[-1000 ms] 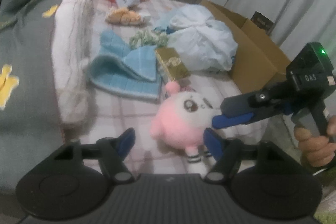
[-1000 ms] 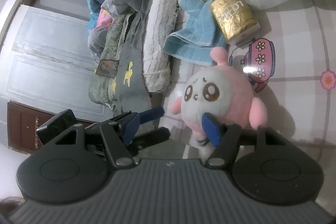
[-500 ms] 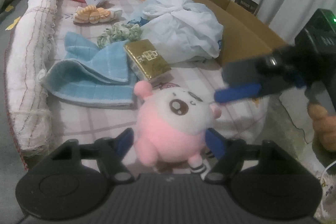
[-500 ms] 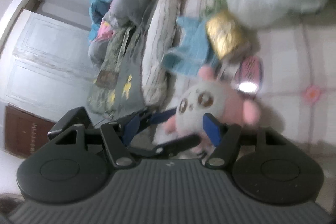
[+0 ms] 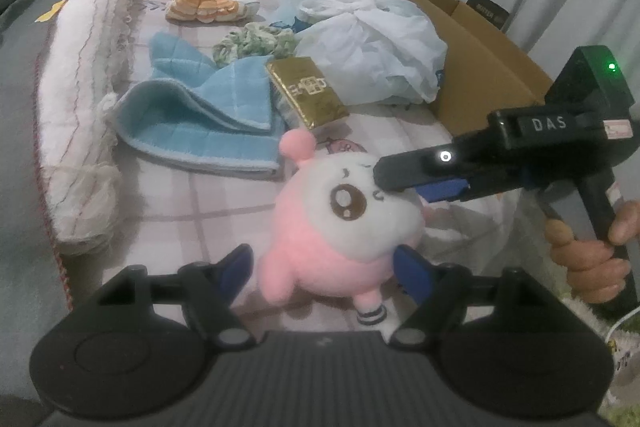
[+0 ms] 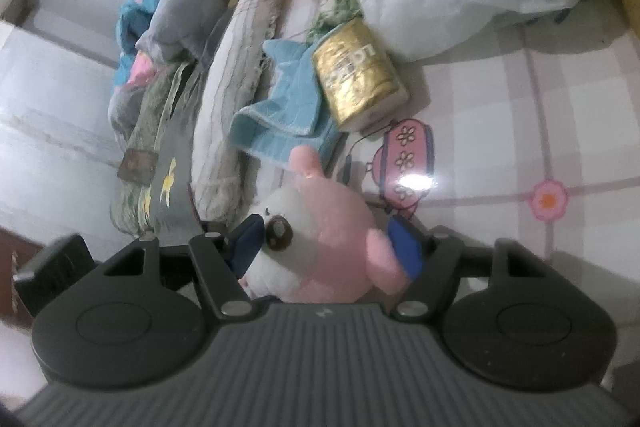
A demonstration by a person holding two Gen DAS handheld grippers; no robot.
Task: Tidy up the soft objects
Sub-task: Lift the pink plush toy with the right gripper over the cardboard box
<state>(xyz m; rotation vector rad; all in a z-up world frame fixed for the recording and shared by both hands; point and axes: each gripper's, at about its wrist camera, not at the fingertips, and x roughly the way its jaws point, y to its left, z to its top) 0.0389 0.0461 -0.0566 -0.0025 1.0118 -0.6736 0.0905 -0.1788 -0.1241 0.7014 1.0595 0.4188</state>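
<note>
A pink and white plush toy [image 5: 340, 223] lies on the checked bed sheet [image 5: 216, 195]. My left gripper [image 5: 326, 271] is open, its blue fingers on either side of the toy's lower body. My right gripper [image 6: 332, 247] is open around the toy [image 6: 320, 239], one finger by its face and one by its pink arm. In the left wrist view the right gripper [image 5: 404, 179] comes in from the right and touches the toy's face.
A folded blue towel [image 5: 200, 115], a gold pack [image 5: 308, 95], a green scrunchie [image 5: 252, 43] and a white plastic bag [image 5: 368, 39] lie behind the toy. An open cardboard box [image 5: 472, 55] stands at right. A rolled quilt [image 5: 88, 87] lies along the left.
Both grippers have closed in on the plush toy. The right gripper's open fingers now straddle it, and the toy sits deeper between the left gripper's fingers.
</note>
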